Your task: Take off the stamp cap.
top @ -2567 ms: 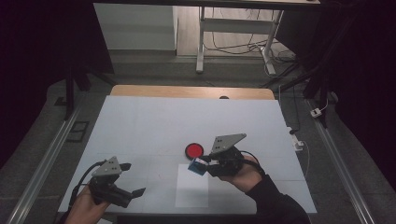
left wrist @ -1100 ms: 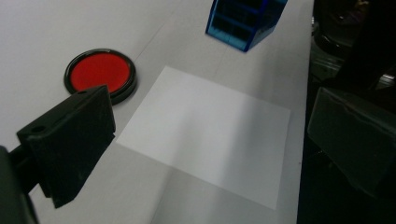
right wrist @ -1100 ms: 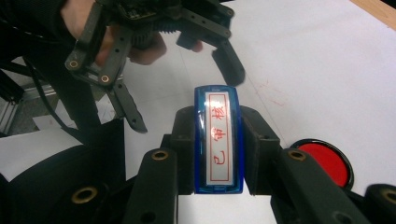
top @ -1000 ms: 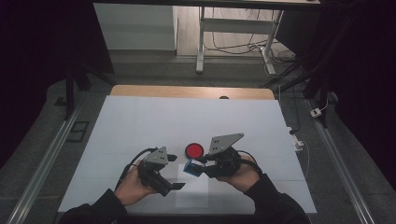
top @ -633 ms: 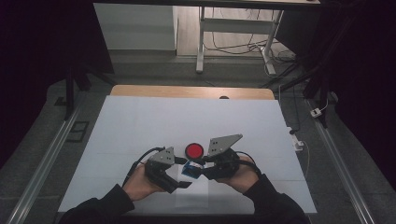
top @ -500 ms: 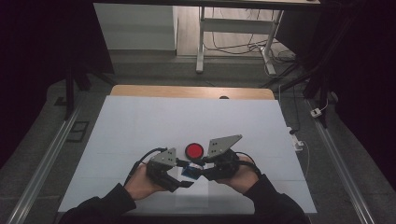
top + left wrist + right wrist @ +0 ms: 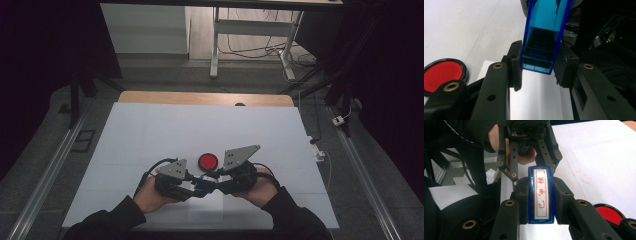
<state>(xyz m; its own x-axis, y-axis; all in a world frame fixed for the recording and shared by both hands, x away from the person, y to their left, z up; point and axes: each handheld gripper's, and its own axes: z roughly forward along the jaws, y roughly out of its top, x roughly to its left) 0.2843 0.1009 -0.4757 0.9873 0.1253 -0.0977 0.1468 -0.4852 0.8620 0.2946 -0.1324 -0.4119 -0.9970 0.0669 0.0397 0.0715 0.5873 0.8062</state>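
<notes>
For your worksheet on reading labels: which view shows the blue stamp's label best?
The right gripper view: the stamp faces the camera, its red characters legible. The left gripper view shows its open blue end; the high view a speck.

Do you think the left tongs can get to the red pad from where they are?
Probably not right now. The left tongs have just been closing around the blue stamp, which the right tongs also hold. The red pad lies close by on the table with nothing in between, but they'd need to let go first.

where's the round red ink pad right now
In the high view the round red ink pad lies on the white table, just beyond the two grippers, near the right gripper.
</notes>
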